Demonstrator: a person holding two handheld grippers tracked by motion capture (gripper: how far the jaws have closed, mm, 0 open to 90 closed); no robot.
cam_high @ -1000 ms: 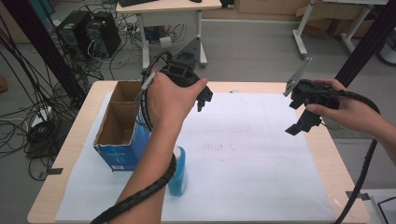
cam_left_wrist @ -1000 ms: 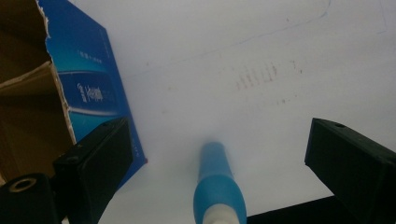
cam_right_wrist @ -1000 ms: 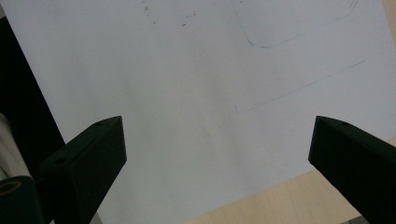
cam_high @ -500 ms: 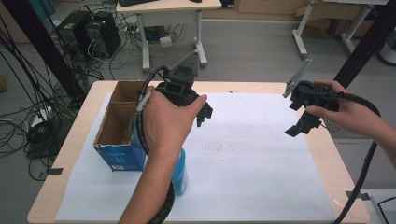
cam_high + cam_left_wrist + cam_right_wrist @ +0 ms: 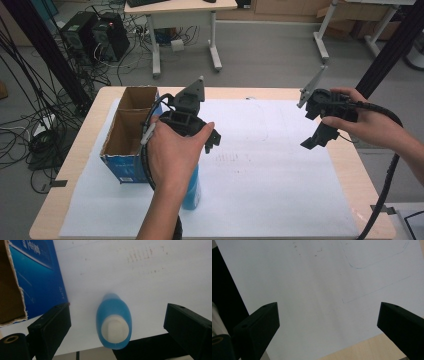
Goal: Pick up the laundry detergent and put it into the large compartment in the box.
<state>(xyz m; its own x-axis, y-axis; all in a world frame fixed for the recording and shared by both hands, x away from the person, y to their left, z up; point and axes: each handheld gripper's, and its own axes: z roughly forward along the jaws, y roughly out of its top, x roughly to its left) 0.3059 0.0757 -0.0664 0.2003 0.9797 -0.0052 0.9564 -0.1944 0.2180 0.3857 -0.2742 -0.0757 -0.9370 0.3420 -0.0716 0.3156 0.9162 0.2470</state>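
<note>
A blue bottle with a white cap [image 5: 114,321] stands upright on the white paper, seen from above in the left gripper view. My left gripper [image 5: 120,315] hovers over it, open wide, with one black jaw on each side and neither touching it. In the high view the bottle [image 5: 192,194] is partly hidden under the left forearm, and the left gripper [image 5: 210,141] is just above it. The right gripper [image 5: 316,139] hangs open over the right part of the paper; its own view shows the right gripper [image 5: 328,315] with nothing between the jaws.
An open cardboard box with blue sides [image 5: 127,131] stands on the left of the table, close beside the bottle; its blue wall [image 5: 37,277] is near my left jaw. A white paper sheet [image 5: 270,190] with faint drawn outlines [image 5: 374,260] covers the wooden table [image 5: 360,185].
The left gripper has moved toward the person and lower, from above the box's far end to over the bottle. The right gripper has hardly moved.
</note>
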